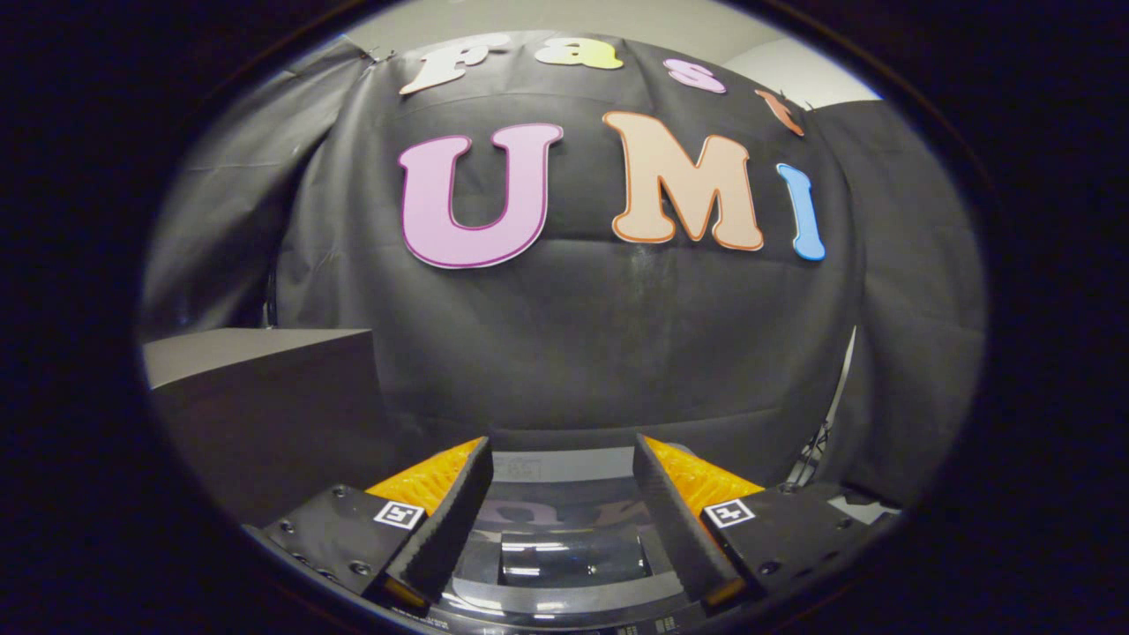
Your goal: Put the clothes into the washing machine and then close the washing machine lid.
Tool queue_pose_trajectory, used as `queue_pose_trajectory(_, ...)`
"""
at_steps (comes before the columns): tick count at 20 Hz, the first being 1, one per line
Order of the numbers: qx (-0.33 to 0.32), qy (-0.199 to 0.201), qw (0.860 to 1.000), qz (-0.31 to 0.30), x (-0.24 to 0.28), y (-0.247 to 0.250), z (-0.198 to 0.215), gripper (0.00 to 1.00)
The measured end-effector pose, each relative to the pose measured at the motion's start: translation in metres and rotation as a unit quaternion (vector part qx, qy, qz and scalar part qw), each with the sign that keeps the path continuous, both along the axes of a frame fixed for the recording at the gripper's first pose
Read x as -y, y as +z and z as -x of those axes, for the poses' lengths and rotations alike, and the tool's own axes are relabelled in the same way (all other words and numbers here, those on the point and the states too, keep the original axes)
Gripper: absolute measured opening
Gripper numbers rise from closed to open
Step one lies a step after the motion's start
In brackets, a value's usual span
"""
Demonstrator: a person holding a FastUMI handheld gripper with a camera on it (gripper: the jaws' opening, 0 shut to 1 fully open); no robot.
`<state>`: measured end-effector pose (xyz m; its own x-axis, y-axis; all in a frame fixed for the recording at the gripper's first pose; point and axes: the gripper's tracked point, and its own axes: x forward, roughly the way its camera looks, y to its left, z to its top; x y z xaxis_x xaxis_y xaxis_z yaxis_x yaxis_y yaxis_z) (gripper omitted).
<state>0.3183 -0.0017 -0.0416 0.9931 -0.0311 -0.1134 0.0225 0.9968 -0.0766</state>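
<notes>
The washing machine (564, 564) sits at the bottom centre of the gripper view, its dark glossy lid showing reflections between and below the fingers. The gripper (563, 459) hangs above it with fingers spread wide, holding nothing. A grey box (265, 397) stands at the left, against the black cloth wall (600, 335).

Dim booth, strong fisheye bending at edges; overhead light glares on the glossy washing machine lid (564, 551)
</notes>
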Motion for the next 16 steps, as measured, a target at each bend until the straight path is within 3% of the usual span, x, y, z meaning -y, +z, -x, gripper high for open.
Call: queue_pose_trajectory(16, -0.016, 0.019, 1.0, -0.011, 0.023, -0.004, 0.119, 0.99)
